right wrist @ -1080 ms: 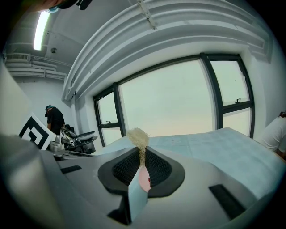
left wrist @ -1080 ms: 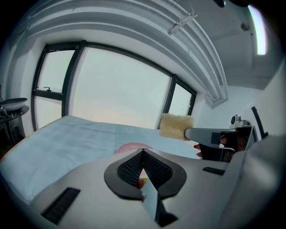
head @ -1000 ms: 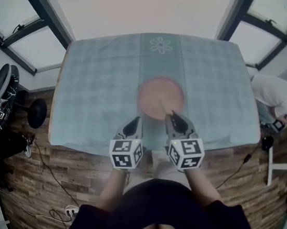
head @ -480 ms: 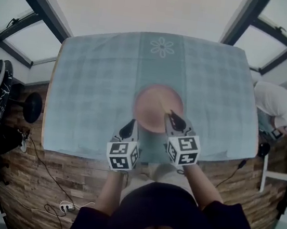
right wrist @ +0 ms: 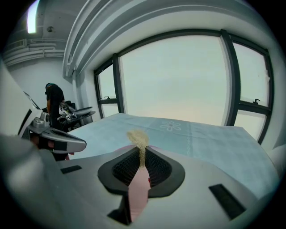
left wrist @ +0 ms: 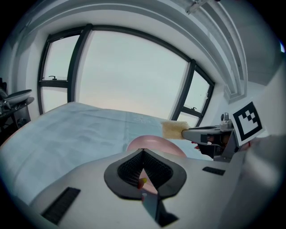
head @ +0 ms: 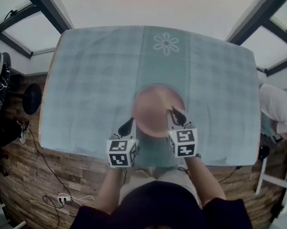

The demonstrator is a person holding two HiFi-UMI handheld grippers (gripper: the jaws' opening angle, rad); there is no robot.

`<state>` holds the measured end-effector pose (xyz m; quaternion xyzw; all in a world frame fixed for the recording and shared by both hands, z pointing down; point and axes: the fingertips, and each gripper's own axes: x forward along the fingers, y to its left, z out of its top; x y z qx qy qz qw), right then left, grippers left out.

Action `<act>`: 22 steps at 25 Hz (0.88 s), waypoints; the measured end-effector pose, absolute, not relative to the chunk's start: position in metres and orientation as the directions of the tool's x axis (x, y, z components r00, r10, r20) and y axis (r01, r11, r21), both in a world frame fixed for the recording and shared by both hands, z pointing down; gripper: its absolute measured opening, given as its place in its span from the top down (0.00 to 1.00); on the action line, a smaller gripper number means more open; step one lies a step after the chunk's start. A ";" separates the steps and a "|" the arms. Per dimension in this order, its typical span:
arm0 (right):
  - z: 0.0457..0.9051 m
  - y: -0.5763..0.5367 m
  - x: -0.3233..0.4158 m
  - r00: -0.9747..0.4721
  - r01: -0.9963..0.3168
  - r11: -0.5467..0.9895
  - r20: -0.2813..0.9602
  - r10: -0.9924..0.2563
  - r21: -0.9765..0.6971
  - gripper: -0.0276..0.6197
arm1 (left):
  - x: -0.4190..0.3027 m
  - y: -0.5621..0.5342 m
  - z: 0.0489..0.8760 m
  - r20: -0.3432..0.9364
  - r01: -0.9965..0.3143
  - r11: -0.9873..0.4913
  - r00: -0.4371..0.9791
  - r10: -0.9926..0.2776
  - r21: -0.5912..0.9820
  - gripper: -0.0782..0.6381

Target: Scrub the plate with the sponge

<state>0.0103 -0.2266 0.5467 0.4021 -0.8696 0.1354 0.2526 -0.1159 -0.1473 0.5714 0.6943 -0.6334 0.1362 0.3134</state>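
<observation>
Right gripper [head: 175,112] has edged over the round pink plate [head: 152,107], fingers pinching the porous sponge [right wrist: 138,136]; left gripper [head: 129,122] fingers closed.

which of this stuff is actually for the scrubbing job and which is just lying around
For the job:
- pink plate
- sponge, clamped in the right gripper

Just lying about:
- black stool
- cables on the floor
- person in white off to the side
- checked tablecloth, only under the plate

Both forearms are reaching forward; the left gripper [head: 128,126] is hovering with jaws together, and the right gripper [head: 174,112] is pinching the sponge [right wrist: 138,136].
</observation>
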 end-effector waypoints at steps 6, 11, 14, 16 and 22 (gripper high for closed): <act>0.572 -0.252 -0.006 -0.524 -0.673 0.730 0.620 -0.584 0.119 0.89 | -0.122 -0.163 0.595 0.621 -0.968 0.023 0.143 -0.771 0.250 0.88; 0.590 -0.263 -0.016 -0.511 -0.597 0.780 0.661 -0.549 0.187 0.89 | -0.126 -0.175 0.608 0.639 -0.970 0.043 0.123 -0.759 0.238 0.88; 0.598 -0.271 -0.021 -0.494 -0.557 0.797 0.677 -0.546 0.236 0.89 | -0.128 -0.183 0.616 0.648 -0.972 0.046 0.117 -0.753 0.229 0.88; 0.603 -0.274 -0.024 -0.483 -0.535 0.805 0.689 -0.541 0.257 0.89 | -0.130 -0.187 0.620 0.654 -0.974 0.047 0.111 -0.748 0.220 0.88; 0.628 -0.272 -0.033 -0.456 -0.482 0.831 0.731 -0.508 0.277 0.89 | -0.130 -0.193 0.634 0.667 -0.975 0.057 0.102 -0.738 0.213 0.88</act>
